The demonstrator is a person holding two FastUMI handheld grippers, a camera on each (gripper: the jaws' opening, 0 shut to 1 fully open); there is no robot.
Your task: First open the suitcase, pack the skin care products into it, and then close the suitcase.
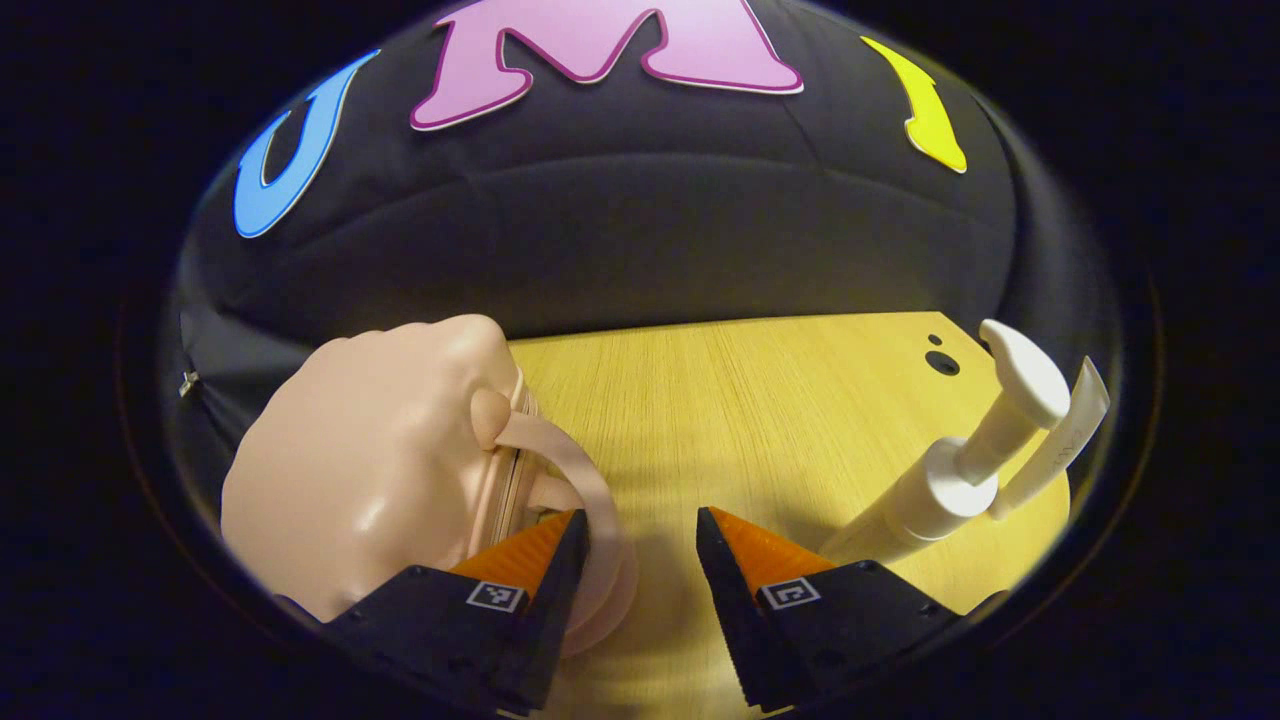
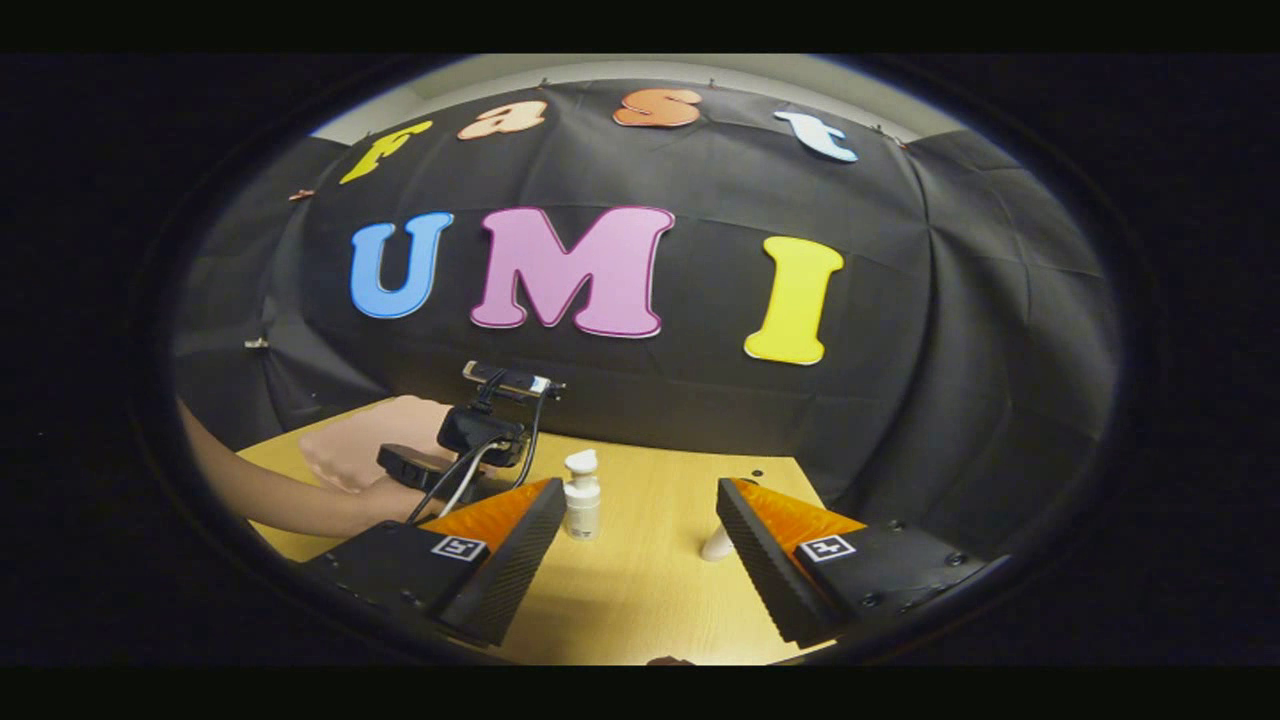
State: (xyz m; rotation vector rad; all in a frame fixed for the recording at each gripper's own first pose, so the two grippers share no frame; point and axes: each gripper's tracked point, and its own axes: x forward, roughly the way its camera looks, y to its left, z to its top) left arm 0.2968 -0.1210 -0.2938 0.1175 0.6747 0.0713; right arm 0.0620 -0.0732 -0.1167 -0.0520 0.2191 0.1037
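Your left gripper stands open, empty, its left finger touching the pink suitcase handle. Pump bottle lies right of it. Your right gripper is open, empty, well back from the bottle.

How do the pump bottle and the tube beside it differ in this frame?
The pump bottle is round with a pump head on top; the tube is slim and flattens to a wide sealed end. The pump bottle looks thicker than the tube. Both are white, upright on the wooden table, untouched by the tongs.
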